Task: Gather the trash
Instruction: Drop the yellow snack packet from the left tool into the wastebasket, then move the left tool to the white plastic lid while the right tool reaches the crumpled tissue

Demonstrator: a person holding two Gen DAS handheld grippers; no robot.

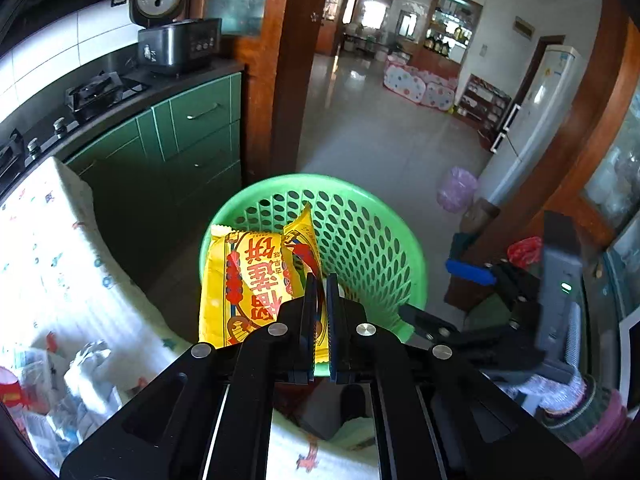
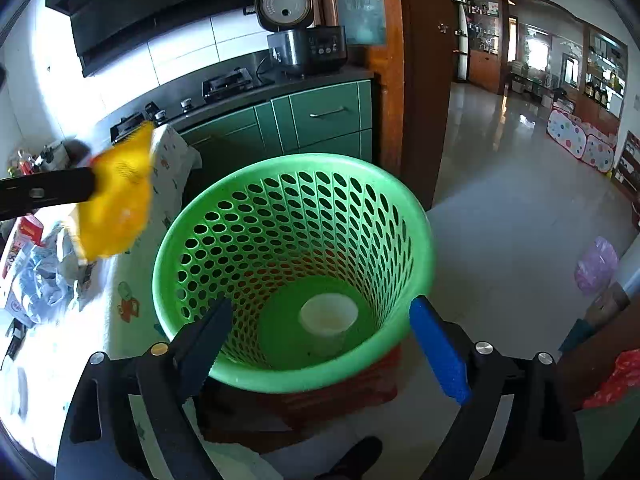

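My left gripper point(image 1: 320, 280) is shut on a yellow snack wrapper point(image 1: 244, 284) with red print and holds it over the near rim of the green perforated basket point(image 1: 376, 240). In the right wrist view the wrapper point(image 2: 116, 200) appears blurred at the left, above the table beside the basket point(image 2: 288, 208). A white paper cup point(image 2: 328, 320) lies on the basket's bottom. My right gripper point(image 2: 320, 344) is open and empty, its fingers spread in front of the basket's near rim; it also shows in the left wrist view point(image 1: 472, 276).
A table with a printed white cloth point(image 1: 52, 248) holds crumpled papers and bags point(image 2: 36, 276) at the left. Green kitchen cabinets point(image 2: 320, 116) and a stove stand behind. A wooden door frame point(image 2: 420, 80) and a pink bag point(image 2: 596, 264) lie to the right.
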